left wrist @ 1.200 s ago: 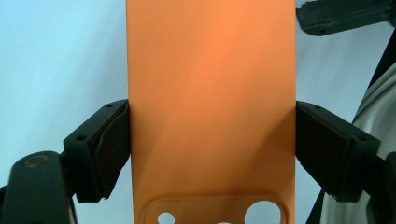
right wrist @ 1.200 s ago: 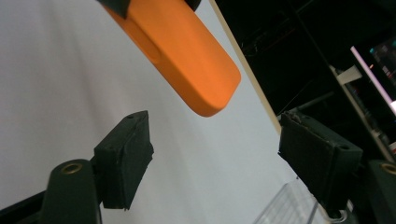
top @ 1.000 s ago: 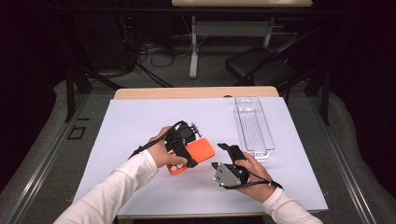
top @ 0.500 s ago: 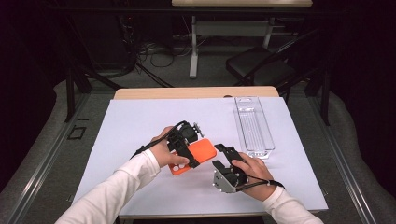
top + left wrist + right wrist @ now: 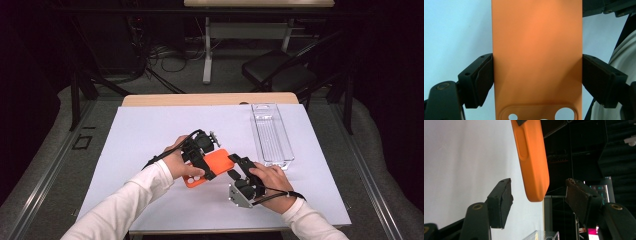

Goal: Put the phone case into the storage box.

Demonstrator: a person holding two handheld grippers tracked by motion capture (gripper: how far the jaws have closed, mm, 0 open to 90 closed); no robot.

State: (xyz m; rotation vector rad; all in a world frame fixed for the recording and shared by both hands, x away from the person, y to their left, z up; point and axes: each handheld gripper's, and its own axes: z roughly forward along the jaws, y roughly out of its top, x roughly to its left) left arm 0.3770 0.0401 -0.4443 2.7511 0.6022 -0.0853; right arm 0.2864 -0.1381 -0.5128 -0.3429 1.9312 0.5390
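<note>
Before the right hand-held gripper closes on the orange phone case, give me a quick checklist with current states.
1. Left hand-held gripper clamps the orange phone case by both long edges: ok.
2. Case end sits between the right hand-held gripper jaws, which have just been closing: ok.
3. Right pads touching the case: not ok, gaps remain.
4. Case lifted off the white table cover: cannot tell.
5. Clear tray away from both hands: ok.

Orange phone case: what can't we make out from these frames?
- Orange phone case, left gripper view: bottom frame edge cuts the camera cutouts; top edge cuts its far end.
- High view: the person's left hand and left claw cover part of it.
- Right gripper view: case edge-on between the right claw pads, faces unseen.
- Clear tray contents: too small to tell.
</note>
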